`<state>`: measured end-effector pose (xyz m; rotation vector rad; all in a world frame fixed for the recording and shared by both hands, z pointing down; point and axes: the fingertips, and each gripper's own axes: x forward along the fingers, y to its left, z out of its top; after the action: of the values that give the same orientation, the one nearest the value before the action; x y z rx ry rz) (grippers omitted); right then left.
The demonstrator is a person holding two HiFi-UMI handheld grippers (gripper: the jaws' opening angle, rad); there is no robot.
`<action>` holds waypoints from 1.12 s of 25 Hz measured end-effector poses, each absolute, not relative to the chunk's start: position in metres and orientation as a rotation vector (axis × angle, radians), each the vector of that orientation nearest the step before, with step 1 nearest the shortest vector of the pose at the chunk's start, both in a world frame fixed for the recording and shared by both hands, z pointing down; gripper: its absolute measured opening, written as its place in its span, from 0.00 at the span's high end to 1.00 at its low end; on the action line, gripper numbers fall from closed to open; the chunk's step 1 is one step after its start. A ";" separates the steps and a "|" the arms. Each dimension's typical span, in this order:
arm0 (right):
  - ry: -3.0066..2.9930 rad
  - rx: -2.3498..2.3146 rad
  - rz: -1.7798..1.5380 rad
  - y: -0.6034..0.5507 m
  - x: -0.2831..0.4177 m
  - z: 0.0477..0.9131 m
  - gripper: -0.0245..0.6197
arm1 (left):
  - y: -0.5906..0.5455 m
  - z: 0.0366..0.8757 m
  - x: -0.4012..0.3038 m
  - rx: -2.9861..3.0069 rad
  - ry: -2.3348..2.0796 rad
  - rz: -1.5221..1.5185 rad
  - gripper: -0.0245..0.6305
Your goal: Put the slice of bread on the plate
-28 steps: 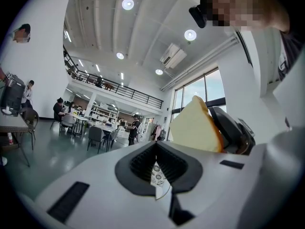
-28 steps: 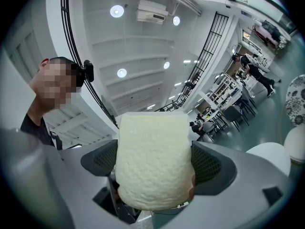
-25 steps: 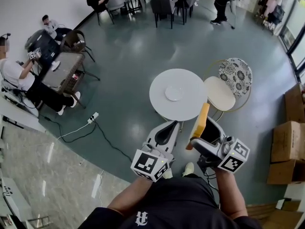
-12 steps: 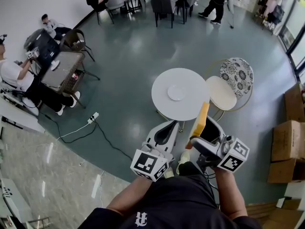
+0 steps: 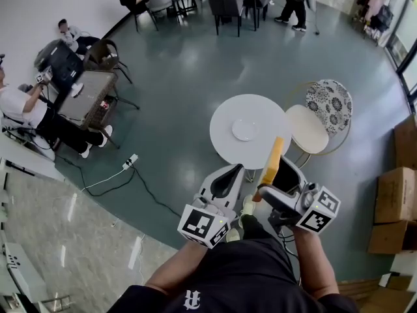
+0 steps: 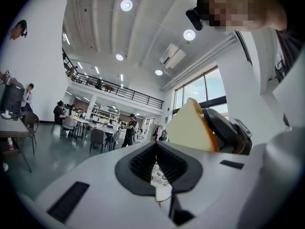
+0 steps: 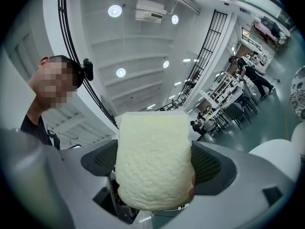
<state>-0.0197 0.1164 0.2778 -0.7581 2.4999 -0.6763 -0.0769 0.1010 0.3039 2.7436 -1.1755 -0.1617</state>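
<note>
My right gripper (image 5: 272, 173) is shut on a slice of bread (image 5: 271, 161), which stands on edge above its jaws. In the right gripper view the pale slice of bread (image 7: 153, 161) fills the space between both pads. The white plate (image 5: 245, 130) lies on the round white table (image 5: 228, 142), ahead of and below both grippers. My left gripper (image 5: 229, 178) is held beside the right one, jaws together with nothing in them. The left gripper view shows its closed gripper (image 6: 157, 161) and, to the right, the bread (image 6: 190, 128).
A cushioned chair (image 5: 309, 128) with a patterned back (image 5: 329, 103) stands right of the table. Cardboard boxes (image 5: 393, 201) sit at the far right. People sit at a desk (image 5: 85, 96) on the left. More tables and chairs (image 5: 225, 5) stand at the back. A cable (image 5: 117, 175) runs over the floor.
The round table and plate have shifted slightly right and down in the head view. Both grippers keep their pose, bread still held. A person at the back has walked left.
</note>
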 end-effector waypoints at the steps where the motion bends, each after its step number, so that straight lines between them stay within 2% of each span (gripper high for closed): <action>1: 2.499 -0.756 -0.681 0.112 -0.018 0.278 0.20 | 0.097 0.303 -0.076 2.743 -1.178 -0.160 0.95; 28: 2.507 -0.668 -0.849 -0.099 0.046 0.331 0.20 | -0.107 0.346 -0.021 2.647 -1.318 -0.080 0.95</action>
<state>0.0458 -0.0989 0.3311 -0.6683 2.5069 -0.8486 -0.0208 -0.1074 0.3464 2.6471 -1.3179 -0.0803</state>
